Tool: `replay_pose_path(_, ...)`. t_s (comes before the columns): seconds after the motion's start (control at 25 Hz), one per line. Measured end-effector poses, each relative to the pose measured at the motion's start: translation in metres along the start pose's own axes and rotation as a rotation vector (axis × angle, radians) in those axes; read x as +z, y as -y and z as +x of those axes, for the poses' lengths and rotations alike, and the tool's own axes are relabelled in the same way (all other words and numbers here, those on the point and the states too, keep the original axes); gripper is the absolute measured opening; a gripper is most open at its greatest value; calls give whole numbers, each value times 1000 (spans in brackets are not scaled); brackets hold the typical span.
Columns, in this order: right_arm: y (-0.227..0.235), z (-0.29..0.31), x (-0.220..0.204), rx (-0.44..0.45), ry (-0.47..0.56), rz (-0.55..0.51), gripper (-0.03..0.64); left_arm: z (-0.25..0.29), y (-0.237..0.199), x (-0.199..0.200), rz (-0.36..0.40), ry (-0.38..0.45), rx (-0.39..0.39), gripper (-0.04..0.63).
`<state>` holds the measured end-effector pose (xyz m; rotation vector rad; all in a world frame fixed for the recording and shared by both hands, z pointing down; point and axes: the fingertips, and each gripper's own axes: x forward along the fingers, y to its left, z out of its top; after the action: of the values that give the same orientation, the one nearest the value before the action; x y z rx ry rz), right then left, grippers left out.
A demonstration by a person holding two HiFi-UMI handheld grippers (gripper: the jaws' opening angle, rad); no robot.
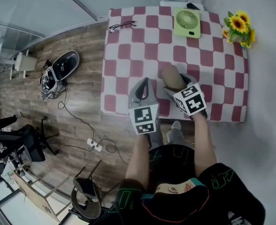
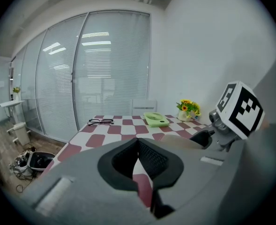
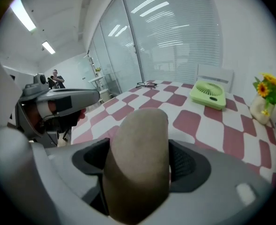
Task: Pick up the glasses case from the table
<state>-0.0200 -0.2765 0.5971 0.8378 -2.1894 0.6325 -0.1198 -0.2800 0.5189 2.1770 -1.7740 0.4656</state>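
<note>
Pinching the glasses case (image 3: pixel 137 139) is the right tool (image 1: pixel 177 86); left tool (image 2: pixel 138 140) pressed together.

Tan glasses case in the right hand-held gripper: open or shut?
Shut. The tan oblong glasses case shows one smooth, unbroken shell with no lid gaping, clamped in the right hand-held gripper.

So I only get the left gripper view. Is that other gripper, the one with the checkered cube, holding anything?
Observer: Yes. In its own view, the right gripper is shut on a tan glasses case, which fills the space between the jaws.
Visitor: Is anyone else in the room?
Observer: One person stands far off, past the table. Only the right gripper view shows them.
</note>
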Motion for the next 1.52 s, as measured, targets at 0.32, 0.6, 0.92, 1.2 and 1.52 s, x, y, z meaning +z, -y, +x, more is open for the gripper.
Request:
replay_pose_path(0.32,22,-65,11,-80,166,-5,391,-23,38,24,-13,89,28,9)
replay_pose_path(0.6,35,-118,29,-145,319,-23,391,-48,59,49,0,173,58,9)
replay_pose_path(0.92,34,-178,56,-179,482,-91,391,-78,72,88,23,274,109,9)
replay_pose_path(1.2,26,-213,77,-185,578,-167,391,-96,80,113,48,340,125,9)
replay_pose_path(1.52,21,-228,86,-187,618,-202,391,-105,82,126,65,369,135,9)
